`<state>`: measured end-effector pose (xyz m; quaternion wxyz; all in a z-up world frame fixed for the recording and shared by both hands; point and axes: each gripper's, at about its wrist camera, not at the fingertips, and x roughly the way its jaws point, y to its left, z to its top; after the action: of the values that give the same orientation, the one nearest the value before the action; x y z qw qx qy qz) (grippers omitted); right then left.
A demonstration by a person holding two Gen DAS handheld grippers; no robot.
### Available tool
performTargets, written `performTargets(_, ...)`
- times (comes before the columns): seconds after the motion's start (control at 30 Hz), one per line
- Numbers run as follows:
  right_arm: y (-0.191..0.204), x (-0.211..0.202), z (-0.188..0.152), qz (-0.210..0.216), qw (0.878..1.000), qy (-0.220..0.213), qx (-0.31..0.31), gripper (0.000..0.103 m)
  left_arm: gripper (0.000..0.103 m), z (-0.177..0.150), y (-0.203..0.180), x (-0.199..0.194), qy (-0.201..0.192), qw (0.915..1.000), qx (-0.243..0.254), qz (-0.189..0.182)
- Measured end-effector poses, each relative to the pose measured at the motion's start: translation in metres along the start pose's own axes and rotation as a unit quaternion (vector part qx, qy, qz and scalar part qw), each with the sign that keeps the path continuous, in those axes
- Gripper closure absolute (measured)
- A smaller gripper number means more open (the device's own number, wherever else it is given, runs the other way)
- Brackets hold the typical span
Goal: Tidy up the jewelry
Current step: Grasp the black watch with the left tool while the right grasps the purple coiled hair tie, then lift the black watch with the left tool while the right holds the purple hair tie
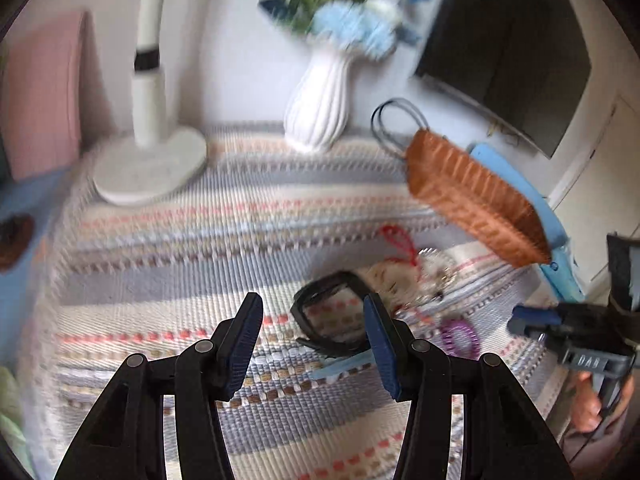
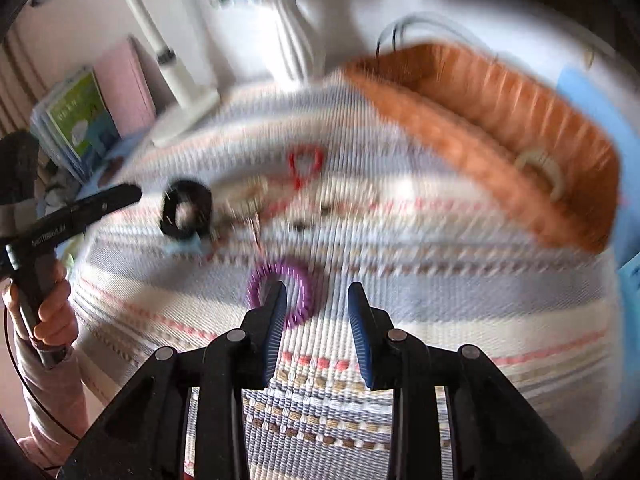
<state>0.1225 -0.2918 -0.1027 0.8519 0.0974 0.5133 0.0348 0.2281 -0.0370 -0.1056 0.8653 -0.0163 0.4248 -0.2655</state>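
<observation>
Jewelry sorting looks barely begun as we hold both tools above the striped cloth covering the surface [image 1: 168,248]. One pale ring-shaped piece [image 2: 541,168] already lies inside the orange woven basket [image 2: 480,120]; a black bracelet [image 1: 332,312], a red cord piece [image 1: 396,244], a blurred tangle of pale trinkets [image 1: 420,276] and a purple coil band [image 2: 280,292] remain loose on the cloth. Our left gripper [image 1: 312,344] and right gripper [image 2: 318,332] both show jaws apart, holding nothing, the right one nearest the purple coil.
</observation>
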Motion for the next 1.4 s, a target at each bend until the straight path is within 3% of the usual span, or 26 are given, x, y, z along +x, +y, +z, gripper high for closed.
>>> performTargets(0.13, 0.007, 0.025, -0.001, -0.007, 1.000, 0.025, -0.014, 0.070, 0.049, -0.003, 0.010, 0.019, 0.015, 0.9998, -0.010, 0.012)
performTargets(0.4, 0.033, 0.040, 0.002, -0.066, 0.995, 0.015, -0.076, 0.070, 0.051, -0.001, 0.018, 0.045, 0.039, 0.9986, -0.034, -0.011)
performTargets(0.47, 0.038, 0.044, 0.004, -0.079, 0.993, 0.011, -0.091, 0.070, 0.070, -0.001, 0.016, 0.052, 0.052, 0.9981, -0.033, -0.007)
performTargets(0.57, 0.044, 0.045, 0.003, -0.092, 0.990, 0.002, -0.106, 0.075, 0.082, -0.002, 0.009, 0.056, 0.055, 0.9983, -0.020, -0.001)
performTargets(0.67, 0.048, 0.045, 0.002, -0.087, 0.989, -0.001, -0.115, 0.090, 0.083, -0.004, 0.005, 0.056, 0.051, 0.9986, -0.010, 0.011)
performTargets(0.8, 0.054, 0.047, -0.001, -0.097, 0.987, -0.007, -0.132, 0.091, 0.087, -0.005, 0.003, 0.054, 0.042, 0.9990, -0.005, 0.015)
performTargets(1.0, 0.042, 0.035, 0.002, -0.020, 0.996, 0.004, -0.085, 0.092, 0.092, -0.004, 0.002, 0.038, 0.009, 0.9999, -0.002, 0.009)
performTargets(1.07, 0.040, 0.025, 0.003, -0.023, 0.997, -0.005, -0.078, 0.092, 0.101, 0.000, 0.003, 0.024, -0.011, 0.9999, -0.010, 0.001)
performTargets(1.23, 0.031, -0.009, 0.006, -0.009, 0.998, -0.035, -0.056, 0.092, 0.101, 0.014, -0.006, -0.017, -0.058, 0.9983, -0.006, -0.008)
performTargets(1.4, 0.016, -0.028, 0.002, 0.004, 0.998, -0.046, -0.036, 0.092, 0.099, 0.014, -0.007, -0.019, -0.026, 0.9996, -0.009, -0.012)
